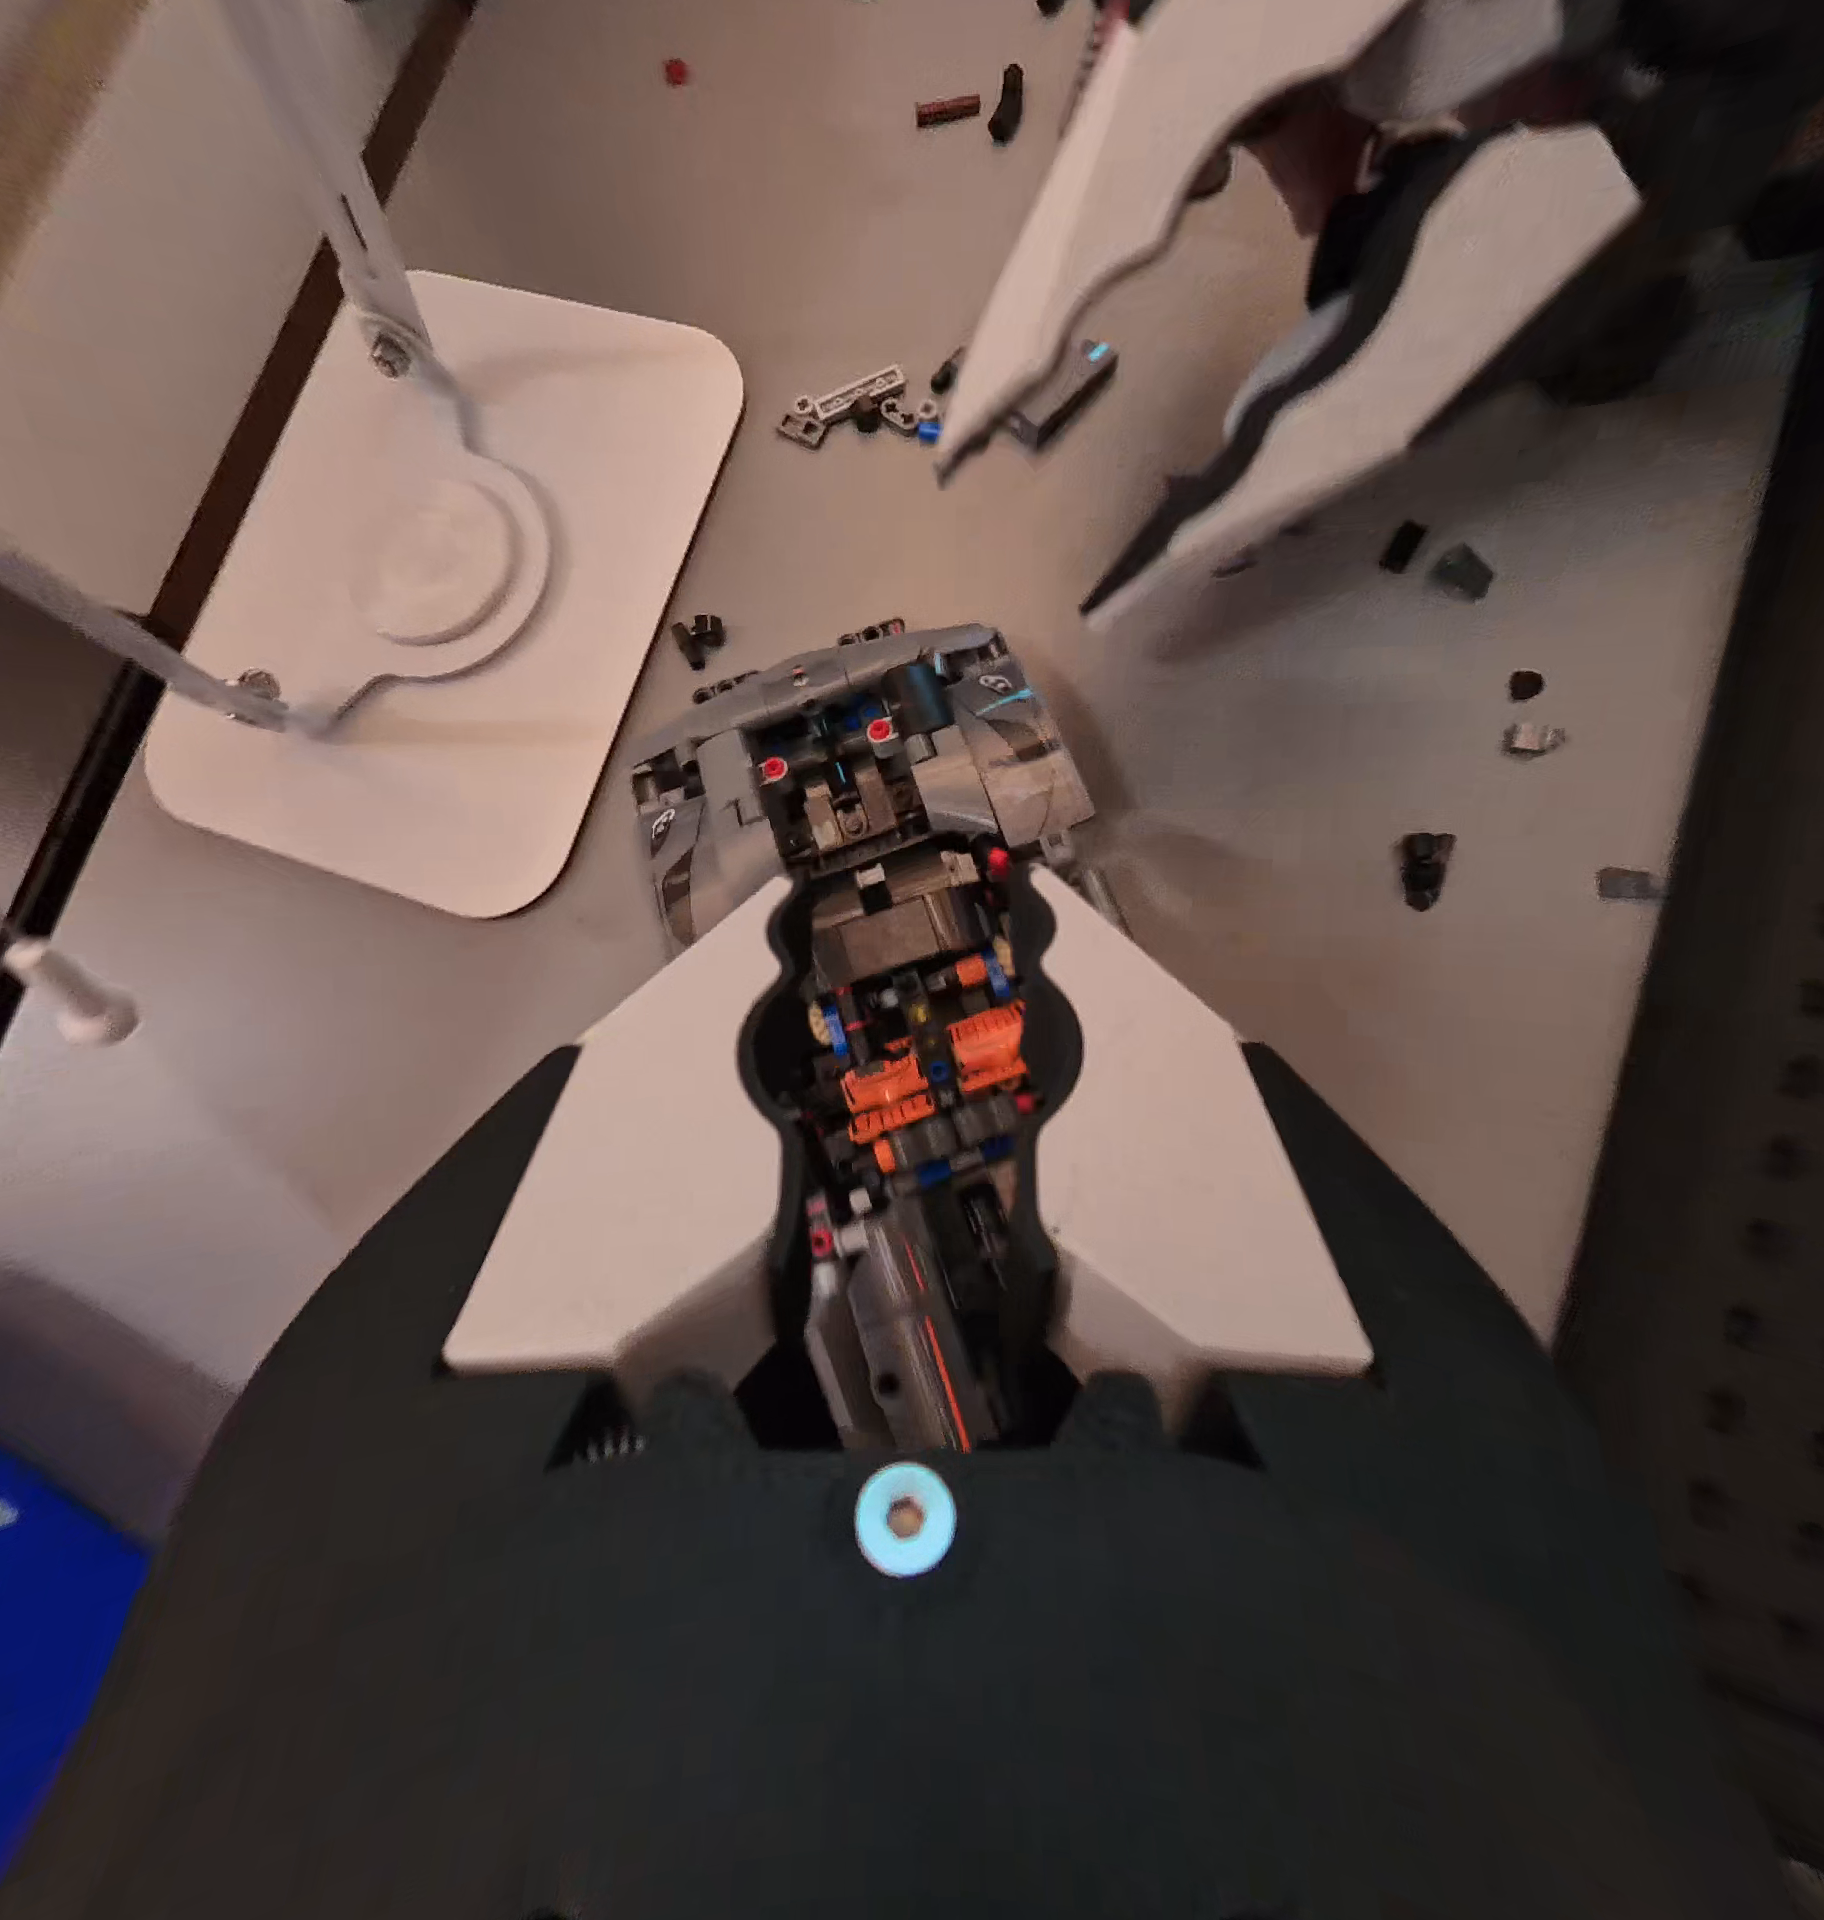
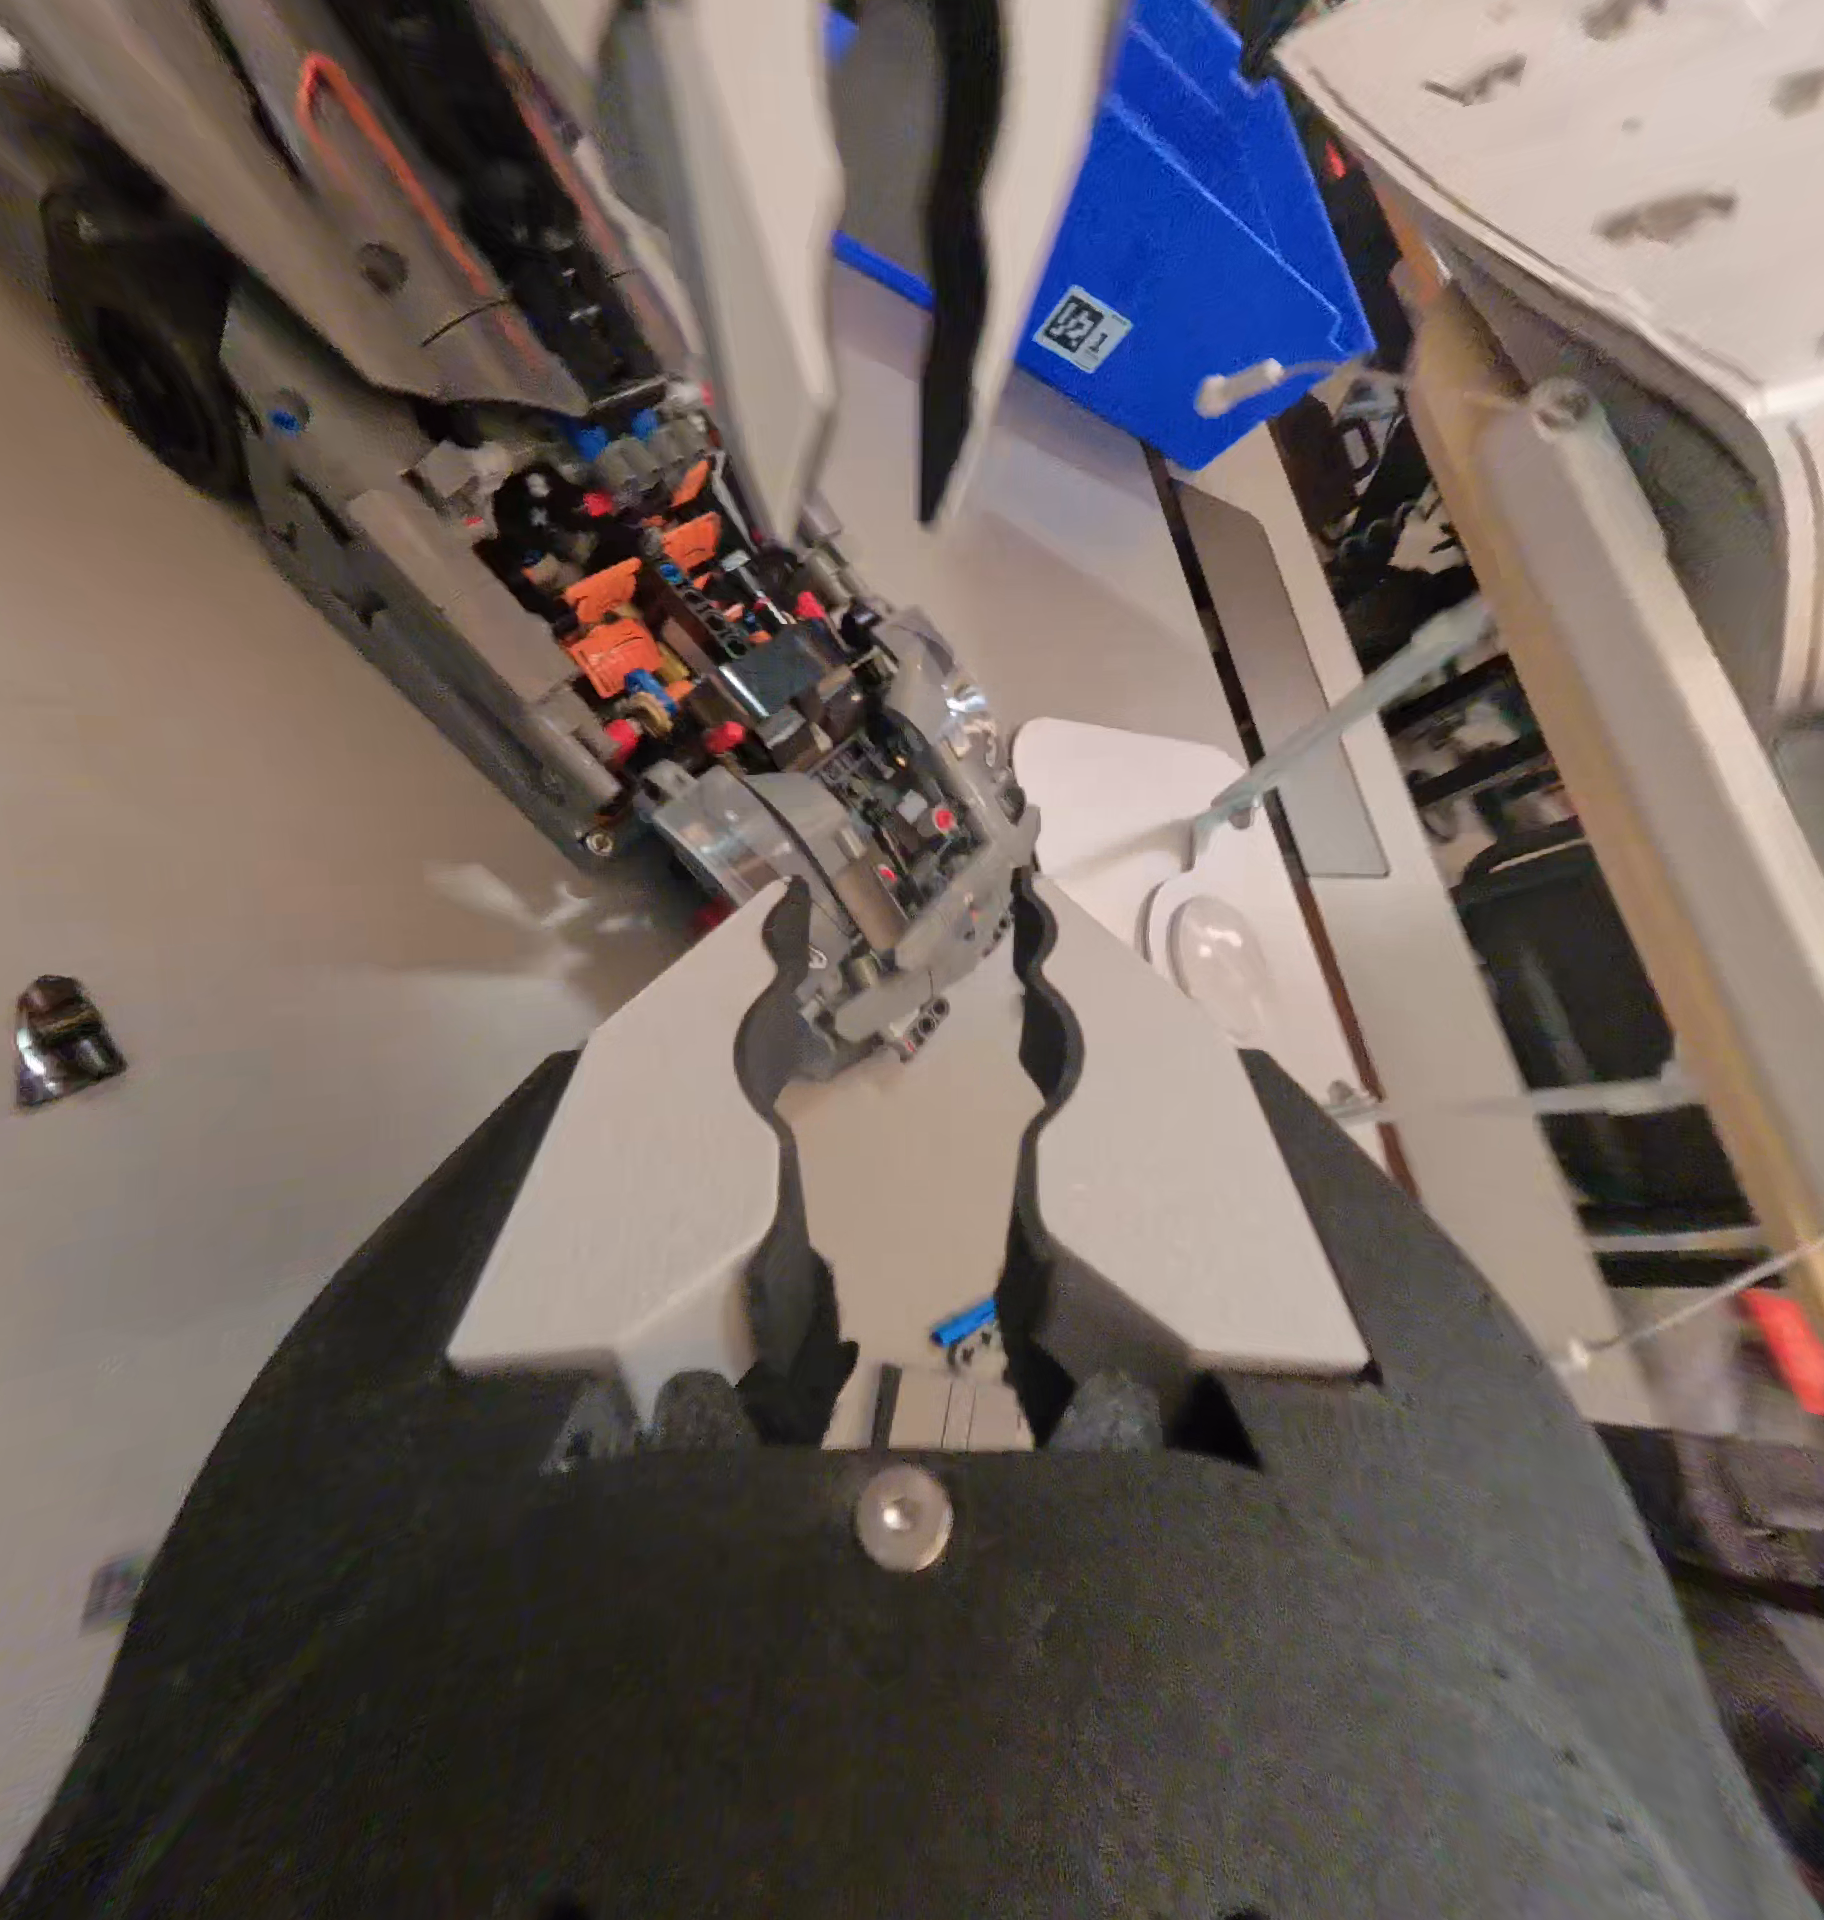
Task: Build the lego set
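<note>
The lego car (image 1: 866,790) sits clamped in the left gripper (image 1: 913,883), loose pieces (image 1: 856,405) scattered around; the right gripper (image 2: 908,894) seemingly grips its nose.

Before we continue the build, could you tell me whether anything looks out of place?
Nothing looks damaged. Loose pieces lie scattered on the table around the lego car, which the left gripper straddles.

- You see a white stand base (image 1: 440,592) flat on the pale table (image 1: 264,1091).
- You see a blue bin (image 2: 1178,249) behind it.
- A dark board with holes (image 1: 1739,1143) runs along one side.
</note>
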`<action>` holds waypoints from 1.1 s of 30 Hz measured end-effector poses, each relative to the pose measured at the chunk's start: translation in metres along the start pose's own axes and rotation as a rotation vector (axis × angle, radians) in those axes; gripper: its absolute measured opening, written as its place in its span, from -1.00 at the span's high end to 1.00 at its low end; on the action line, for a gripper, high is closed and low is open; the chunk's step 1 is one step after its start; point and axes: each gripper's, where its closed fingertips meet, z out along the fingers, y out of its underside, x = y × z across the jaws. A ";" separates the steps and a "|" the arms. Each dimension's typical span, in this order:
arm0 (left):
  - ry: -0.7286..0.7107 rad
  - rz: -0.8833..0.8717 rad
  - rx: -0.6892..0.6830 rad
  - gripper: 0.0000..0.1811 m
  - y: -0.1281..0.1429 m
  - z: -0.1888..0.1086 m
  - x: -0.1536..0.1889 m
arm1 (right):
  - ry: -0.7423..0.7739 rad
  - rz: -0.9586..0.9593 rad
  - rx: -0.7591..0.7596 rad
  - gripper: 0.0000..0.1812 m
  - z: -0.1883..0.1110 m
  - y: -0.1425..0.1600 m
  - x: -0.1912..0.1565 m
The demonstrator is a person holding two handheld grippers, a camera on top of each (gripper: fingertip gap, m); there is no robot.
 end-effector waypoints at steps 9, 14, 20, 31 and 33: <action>-0.202 -0.038 -0.232 0.05 0.050 -0.032 0.042 | -0.212 0.259 -0.153 0.47 0.005 0.056 -0.009; -0.324 -0.082 -0.284 -0.08 0.071 -0.046 0.057 | -0.223 0.223 -0.196 0.37 0.018 0.056 -0.018; -0.521 -0.139 -0.361 -0.21 0.110 -0.061 0.056 | -0.264 0.265 -0.270 0.42 0.039 0.064 -0.025; -0.575 -0.190 -0.368 -0.47 0.147 -0.060 0.035 | -0.291 0.245 -0.272 0.70 0.041 0.066 -0.037; -0.550 -0.158 -0.359 -0.50 0.150 -0.059 0.031 | -0.303 0.236 -0.270 0.73 0.040 0.064 -0.040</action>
